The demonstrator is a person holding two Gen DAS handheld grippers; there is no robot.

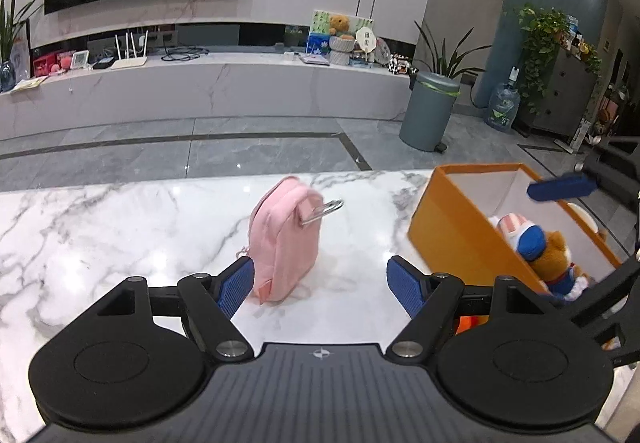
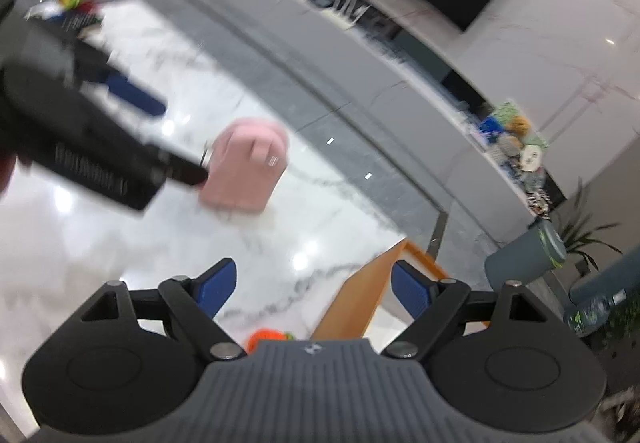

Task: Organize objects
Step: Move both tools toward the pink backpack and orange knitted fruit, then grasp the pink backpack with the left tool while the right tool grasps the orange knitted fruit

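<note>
A small pink backpack (image 1: 285, 243) with a metal clip stands upright on the white marble table (image 1: 100, 235). My left gripper (image 1: 320, 285) is open, its left pad (image 1: 236, 285) close beside the backpack's lower left. An orange box (image 1: 452, 239) at the right holds a plush dog in a blue cap (image 1: 550, 255). My right gripper (image 2: 308, 289) is open and empty above the box's edge (image 2: 352, 299); one of its blue pads shows over the box in the left wrist view (image 1: 562, 189). In the blurred right wrist view the backpack (image 2: 244, 167) stands beside the left gripper's body (image 2: 80, 131).
An orange object (image 2: 266, 337) lies by the box, partly hidden under my right gripper. Beyond the table's far edge are grey floor tiles, a grey bin (image 1: 430, 109), a water bottle (image 1: 502, 107) and a long marble TV shelf (image 1: 200, 83).
</note>
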